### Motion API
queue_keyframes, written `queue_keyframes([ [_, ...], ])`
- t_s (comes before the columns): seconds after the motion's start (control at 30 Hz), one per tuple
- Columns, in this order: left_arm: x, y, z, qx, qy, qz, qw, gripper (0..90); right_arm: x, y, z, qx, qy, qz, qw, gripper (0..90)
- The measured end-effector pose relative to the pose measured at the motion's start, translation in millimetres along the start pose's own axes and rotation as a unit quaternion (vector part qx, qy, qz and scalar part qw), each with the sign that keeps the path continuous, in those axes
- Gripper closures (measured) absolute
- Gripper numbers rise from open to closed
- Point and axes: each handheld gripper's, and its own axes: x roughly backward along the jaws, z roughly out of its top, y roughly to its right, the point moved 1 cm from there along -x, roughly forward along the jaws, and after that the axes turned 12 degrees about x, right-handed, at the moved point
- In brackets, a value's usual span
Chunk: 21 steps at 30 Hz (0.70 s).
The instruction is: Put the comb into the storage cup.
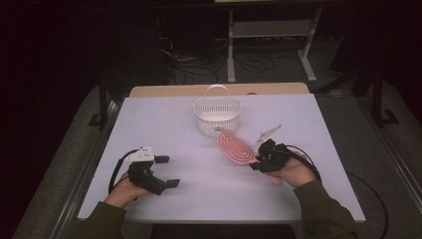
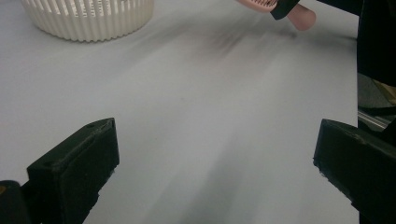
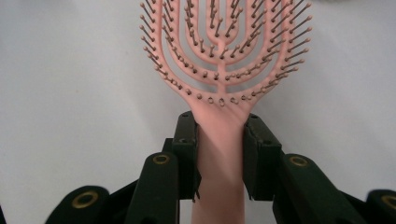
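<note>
Right now the person's right gripper (image 1: 258,160) has its jaws clamped on the handle of a pink vented hairbrush (image 1: 235,147), gripping just below the bristled head. From the right gripper view the two black jaws press against either side of the pink handle (image 3: 219,149), and the bristles face the camera. In the high view the brush head points up and away from the hand, toward a white slotted plastic basket (image 1: 217,116) with a loop handle that stands at the far middle of the white table (image 1: 164,124); the tip of the brush looks close to the basket's near wall, though whether they touch I cannot tell.

Over on the other side, the left gripper (image 1: 166,172) sits low near the front edge of the table, well apart from brush and basket. Its jaws stand wide apart with nothing between them, just bare tabletop, and the basket (image 2: 88,18) shows at the upper left of its view.
</note>
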Motion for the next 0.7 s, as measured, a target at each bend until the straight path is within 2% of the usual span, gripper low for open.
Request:
queue_keyframes([
  [0.17,0.1,-1.1,0.5,0.001,0.002,0.002,1.0,0.0,1.4,1.2,1.8,-0.002,0.038,-0.006,0.9993,68.7],
  [0.33,0.9,-1.1,1.8,0.001,0.009,0.005,1.0,0.0,0.6,1.7,5.6,-0.001,0.077,-0.012,0.997,68.7],
  [0.7,-1.3,-0.3,9.9,0.002,0.02,0.008,0.9998,0.0,3.1,0.8,13.7,0.002,0.119,-0.02,0.9927,68.7],
])
